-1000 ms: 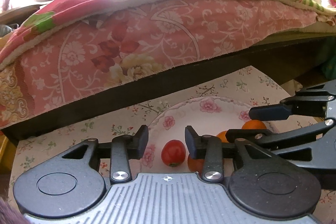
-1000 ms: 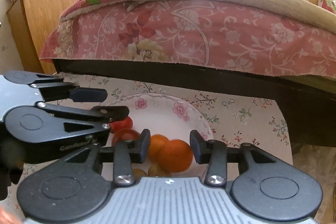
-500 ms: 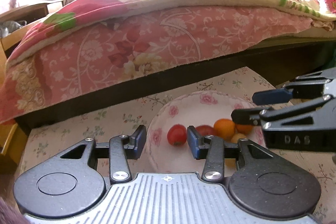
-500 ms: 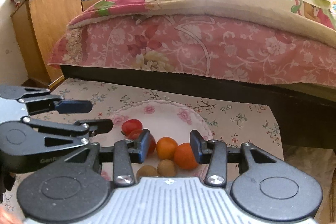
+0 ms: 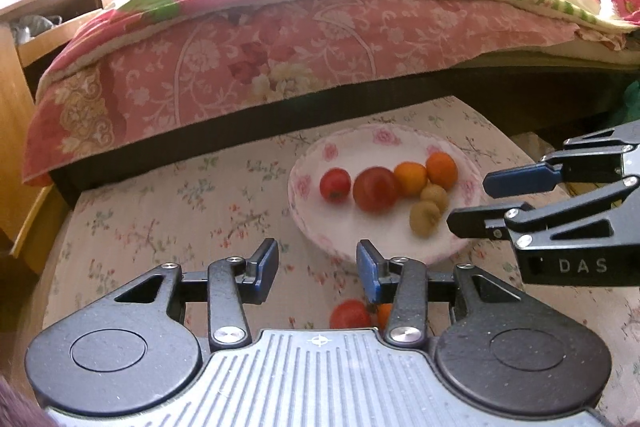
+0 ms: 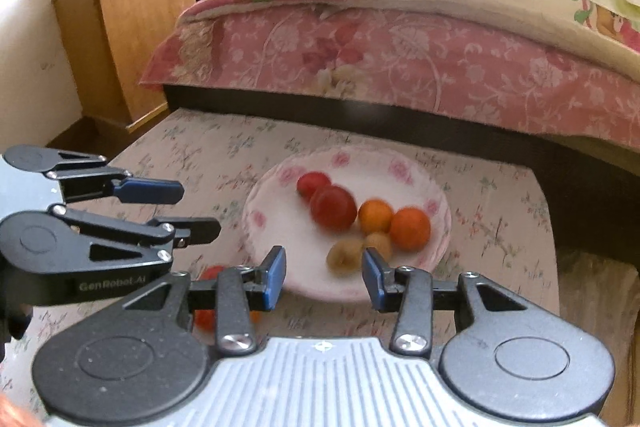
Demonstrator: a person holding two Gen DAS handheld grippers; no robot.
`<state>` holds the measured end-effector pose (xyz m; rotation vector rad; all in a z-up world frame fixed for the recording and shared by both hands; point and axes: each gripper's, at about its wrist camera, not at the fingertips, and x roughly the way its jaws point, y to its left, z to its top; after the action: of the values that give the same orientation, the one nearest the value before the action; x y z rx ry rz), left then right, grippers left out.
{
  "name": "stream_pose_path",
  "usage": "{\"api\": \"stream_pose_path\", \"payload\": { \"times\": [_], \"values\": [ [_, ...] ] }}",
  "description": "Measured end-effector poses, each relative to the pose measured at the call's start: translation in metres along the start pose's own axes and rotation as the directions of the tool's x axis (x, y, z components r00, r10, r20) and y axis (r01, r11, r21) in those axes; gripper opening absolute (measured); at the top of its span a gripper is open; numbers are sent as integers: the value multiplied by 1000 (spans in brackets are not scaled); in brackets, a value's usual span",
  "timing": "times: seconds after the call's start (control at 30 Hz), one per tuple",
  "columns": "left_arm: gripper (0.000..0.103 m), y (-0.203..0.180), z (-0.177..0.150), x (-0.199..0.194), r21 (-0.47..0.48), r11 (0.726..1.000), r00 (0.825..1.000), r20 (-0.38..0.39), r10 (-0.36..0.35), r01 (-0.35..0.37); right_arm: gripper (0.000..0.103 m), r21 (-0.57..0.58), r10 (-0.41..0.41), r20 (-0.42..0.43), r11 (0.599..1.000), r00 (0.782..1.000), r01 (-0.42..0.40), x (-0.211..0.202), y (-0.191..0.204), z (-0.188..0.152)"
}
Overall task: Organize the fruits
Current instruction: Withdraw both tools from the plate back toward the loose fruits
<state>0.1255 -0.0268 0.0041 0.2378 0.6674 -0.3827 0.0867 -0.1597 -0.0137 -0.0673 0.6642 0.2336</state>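
Tomato [image 5: 349, 314] half hidden behind left claw [image 5: 318, 269], blurred plate [image 6: 436, 255]

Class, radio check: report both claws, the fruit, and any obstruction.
Left claw open, empty. Right claw open, empty. Six fruits on white floral plate; red tomato loose on floral tablecloth under left claw. Nothing blocking the plate.

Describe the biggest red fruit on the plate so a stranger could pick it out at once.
Start at the white flowered plate on the floral cloth in front of the bed. Six fruits lie in a cluster on it, and the one you want is the large red tomato near the middle. It sits between a smaller red tomato and a yellow-orange fruit, and is the biggest and darkest red.
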Motion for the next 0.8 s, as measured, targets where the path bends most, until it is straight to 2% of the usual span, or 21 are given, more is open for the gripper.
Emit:
{"api": "stream_pose_path", "payload": {
  "times": [0.37,0.6,0.8],
  "values": [
    [53,-7,-36,-17,-11,999,997,-73,-33,32,43,-24,41,-84,999,996,-43,-3,21,-24],
    [53,-16,-48,-5,10,996,991,-107,-84,85,43,-22,32,-121,999,992,-34,6,20,-23],
    [53,-24,-52,12,26,994,988,-117,-99,103,43,2,34,-148,999,988,-34,17,10,-24]
  ]
}}
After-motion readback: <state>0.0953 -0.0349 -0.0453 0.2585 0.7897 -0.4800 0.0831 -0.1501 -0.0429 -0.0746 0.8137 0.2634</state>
